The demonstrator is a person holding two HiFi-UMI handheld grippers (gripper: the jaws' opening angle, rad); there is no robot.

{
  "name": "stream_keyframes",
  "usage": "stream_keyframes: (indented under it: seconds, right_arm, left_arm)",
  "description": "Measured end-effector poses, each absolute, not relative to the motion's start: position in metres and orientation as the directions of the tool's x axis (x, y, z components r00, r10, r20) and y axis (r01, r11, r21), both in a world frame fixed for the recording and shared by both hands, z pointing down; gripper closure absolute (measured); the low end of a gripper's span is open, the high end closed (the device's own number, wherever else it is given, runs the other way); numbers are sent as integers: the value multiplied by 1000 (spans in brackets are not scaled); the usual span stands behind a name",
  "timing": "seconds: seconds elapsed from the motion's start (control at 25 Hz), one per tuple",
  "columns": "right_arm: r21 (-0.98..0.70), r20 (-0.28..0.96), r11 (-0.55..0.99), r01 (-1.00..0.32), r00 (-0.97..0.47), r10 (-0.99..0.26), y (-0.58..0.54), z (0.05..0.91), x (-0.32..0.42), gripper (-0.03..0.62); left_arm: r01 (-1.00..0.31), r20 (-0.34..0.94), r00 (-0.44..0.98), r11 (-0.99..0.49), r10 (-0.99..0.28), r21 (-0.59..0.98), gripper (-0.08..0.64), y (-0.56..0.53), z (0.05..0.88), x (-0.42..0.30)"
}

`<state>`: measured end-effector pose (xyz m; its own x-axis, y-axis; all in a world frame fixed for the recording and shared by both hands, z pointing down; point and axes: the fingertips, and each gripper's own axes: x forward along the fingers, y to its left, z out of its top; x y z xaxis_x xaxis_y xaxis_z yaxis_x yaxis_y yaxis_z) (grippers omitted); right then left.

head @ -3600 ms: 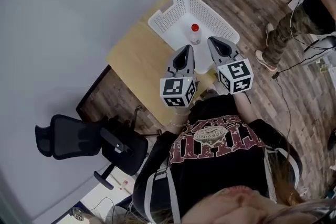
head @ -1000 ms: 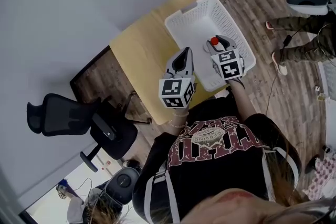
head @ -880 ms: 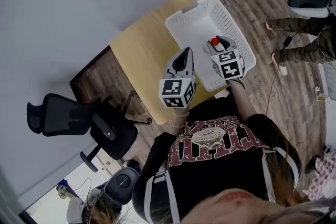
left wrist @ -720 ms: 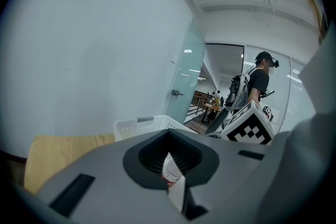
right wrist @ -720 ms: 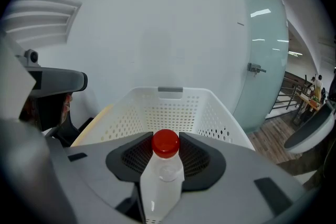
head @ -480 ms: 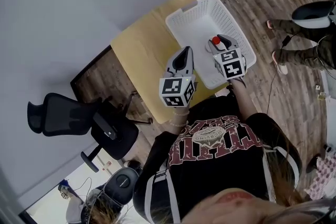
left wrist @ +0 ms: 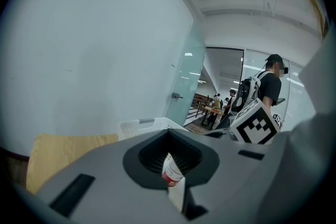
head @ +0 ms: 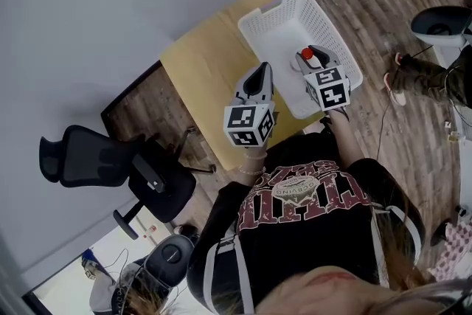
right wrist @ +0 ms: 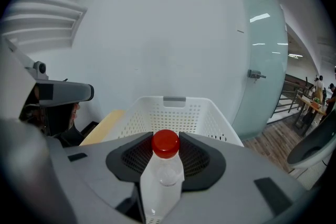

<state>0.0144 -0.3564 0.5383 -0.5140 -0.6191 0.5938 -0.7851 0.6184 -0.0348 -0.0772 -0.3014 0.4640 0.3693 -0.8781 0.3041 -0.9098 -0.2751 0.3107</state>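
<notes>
Head view: right gripper (head: 313, 57) is clamped on a clear bottle (head: 304, 54), red cap at the jaw tips, held over the near half of the white basket (head: 269, 15). Left gripper (head: 258, 77) sits outside the basket, off its left wall, above the wooden table (head: 199, 63).
Left gripper view: jaws pinched on a small white packet with red band (left wrist: 170, 173); basket ahead, slightly left.
Right gripper view: bottle's long axis runs along the jaws, cap forward, basket directly beyond. Right gripper is the nearer to the basket.
</notes>
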Motion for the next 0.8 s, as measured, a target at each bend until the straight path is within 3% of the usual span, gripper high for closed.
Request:
stream_keyframes:
  seconds: [0.8]
  right_arm:
    - [-5,503,675,-738,-585,-636,-341,477,2,428]
  left_arm:
    - [-919,279,348,-267,-895,289,512,-284,449,-85]
